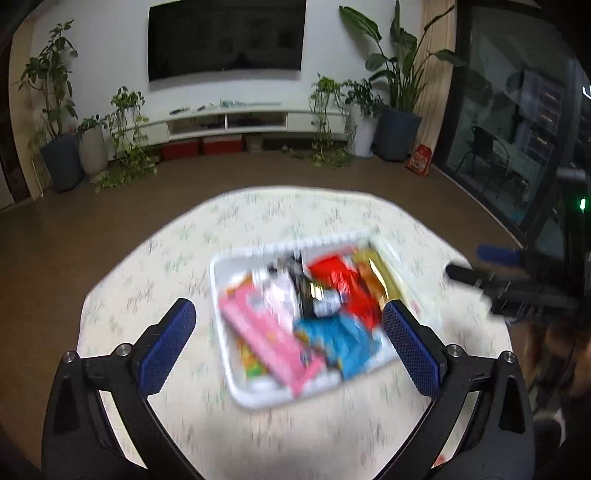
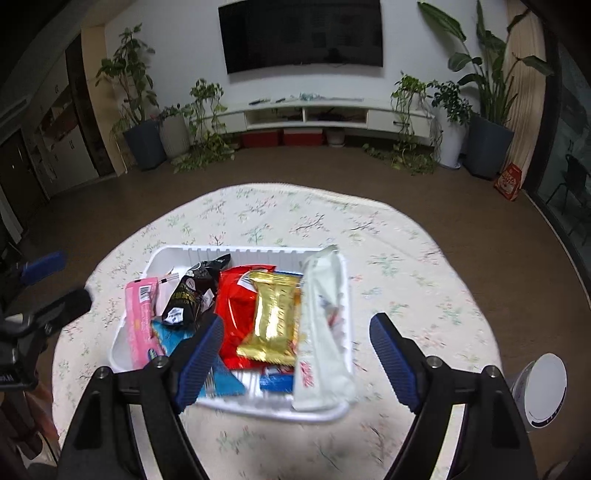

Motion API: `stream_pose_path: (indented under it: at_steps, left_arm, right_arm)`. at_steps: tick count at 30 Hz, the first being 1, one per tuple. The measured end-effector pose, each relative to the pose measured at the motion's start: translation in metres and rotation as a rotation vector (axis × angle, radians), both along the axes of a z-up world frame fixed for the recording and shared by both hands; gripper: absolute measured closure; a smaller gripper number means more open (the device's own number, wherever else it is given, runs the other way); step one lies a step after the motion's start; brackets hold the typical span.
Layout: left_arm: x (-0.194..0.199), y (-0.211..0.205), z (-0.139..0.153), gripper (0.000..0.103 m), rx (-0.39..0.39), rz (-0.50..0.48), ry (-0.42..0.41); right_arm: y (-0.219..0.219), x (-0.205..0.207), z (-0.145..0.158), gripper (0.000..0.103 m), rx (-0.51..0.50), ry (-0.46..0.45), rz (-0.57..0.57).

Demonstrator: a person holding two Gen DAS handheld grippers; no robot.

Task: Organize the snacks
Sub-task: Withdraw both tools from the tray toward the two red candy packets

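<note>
White tray (image 2: 258, 254) holds snacks | left jaws wide, empty | right jaws parted, empty

This is a home living room. A big dark television (image 2: 300, 35) hangs on the white wall above a long, low white media cabinet (image 2: 314, 114), with red storage boxes (image 2: 280, 138) tucked under it. Potted plants (image 2: 131, 96) crowd both ends of the cabinet, and a tall leafy one (image 2: 487, 85) stands by a curtain. Nearer, a flowered cloth covers the round tabletop (image 2: 399, 236), above brown flooring (image 2: 110, 206).
</note>
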State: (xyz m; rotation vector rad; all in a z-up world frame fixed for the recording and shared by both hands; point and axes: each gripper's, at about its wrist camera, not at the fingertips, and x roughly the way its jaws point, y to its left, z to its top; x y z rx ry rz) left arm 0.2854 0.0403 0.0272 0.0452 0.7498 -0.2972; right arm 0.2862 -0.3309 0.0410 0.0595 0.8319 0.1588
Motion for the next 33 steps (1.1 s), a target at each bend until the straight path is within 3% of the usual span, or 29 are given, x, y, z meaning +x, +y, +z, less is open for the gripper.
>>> stream_pose_path:
  at_steps: [2,6,9,15,22,28,33]
  left_arm:
    - [-0.023,0.005,-0.009,0.000,0.014,0.015,0.055]
    - [-0.072,0.024,-0.034,0.001,-0.065,0.067,0.139]
    - [-0.107,0.029,-0.053,0.001,-0.070,0.085,0.182]
    - [-0.168,0.008,-0.082,0.001,-0.061,0.049,0.244]
    - [-0.198,-0.021,-0.100,0.000,-0.033,0.014,0.275]
    - [-0.201,-0.051,-0.105,0.001,0.054,-0.037,0.279]
    - [-0.191,-0.060,-0.118,0.001,0.105,-0.020,0.305]
  right_arm:
    - [-0.011,-0.020,0.005,0.019,0.022,-0.004,0.011]
    - [-0.018,-0.072,0.003,0.019,0.025,0.013,0.074]
    - [-0.011,-0.114,-0.009,0.019,0.015,0.050,0.128]
    - [0.000,-0.180,-0.030,0.019,0.037,0.114,0.160]
    - [0.011,-0.214,-0.055,0.019,0.036,0.158,0.178]
    - [0.012,-0.225,-0.067,0.019,-0.022,0.179,0.180]
    - [0.005,-0.225,-0.070,0.019,-0.055,0.188,0.158]
